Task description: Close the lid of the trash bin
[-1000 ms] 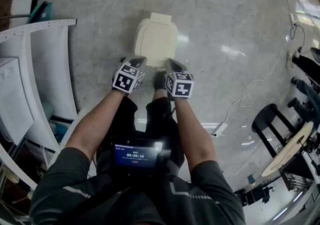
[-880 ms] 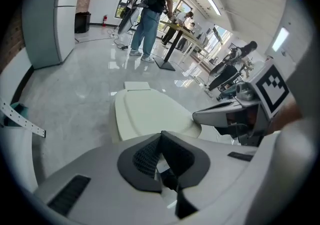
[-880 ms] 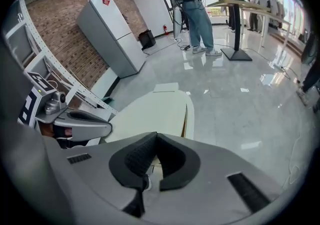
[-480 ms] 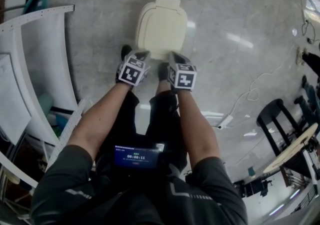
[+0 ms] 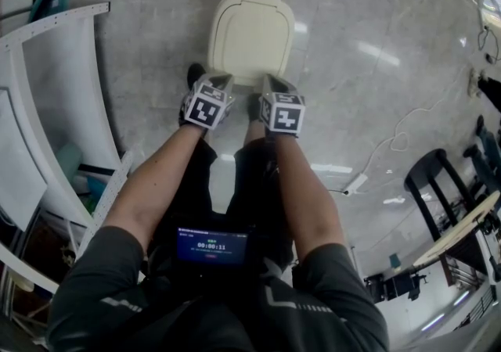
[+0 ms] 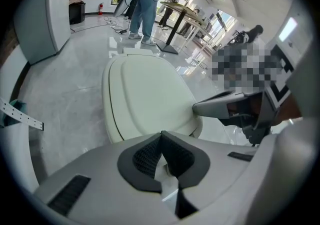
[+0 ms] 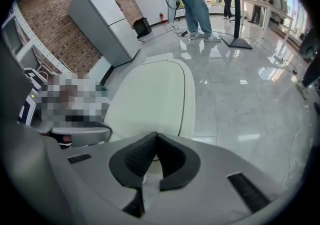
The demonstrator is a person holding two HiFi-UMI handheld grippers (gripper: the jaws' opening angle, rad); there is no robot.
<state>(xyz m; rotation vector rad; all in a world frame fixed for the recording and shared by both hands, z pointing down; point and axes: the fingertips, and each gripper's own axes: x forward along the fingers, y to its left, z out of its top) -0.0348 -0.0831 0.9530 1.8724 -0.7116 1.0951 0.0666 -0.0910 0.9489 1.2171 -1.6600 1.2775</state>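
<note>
Head view: trash bin [image 5: 244,77] stands on the floor [image 5: 368,22], straight ahead of both tongs.
Lid state: lid [image 5: 250,30] looks to lie flat on the bin, hinge tab at the far edge. Left gripper view shows only a thin dark seam round the rim. Prob. already down, or v. nearly.
Left tongs: left tongs [image 5: 221,78] clenched, pads tip to tip, nothing btwn them. Tips are over the lid's near-left corner; can't tell if touching.
Right tongs: right tongs [image 5: 271,80] clenched too and empty, over the near-right corner. Contact also unclear.
Relation: the two tongs sit side by side, close together. In both gripper views the lid spreads out beyond and below the tips, its near edge just under them.
Handling (guess): hard, smooth plastic that's light and stiff, pivoting at the far side. Glossy, so likely slippery for a pinch.
Where to act: no grip needed. Press w/ closed tips on the near edge, farthest from the hinge.
Risk (guess): a light bin may skid on polished floor if pushed sideways, so push straight down.
</note>
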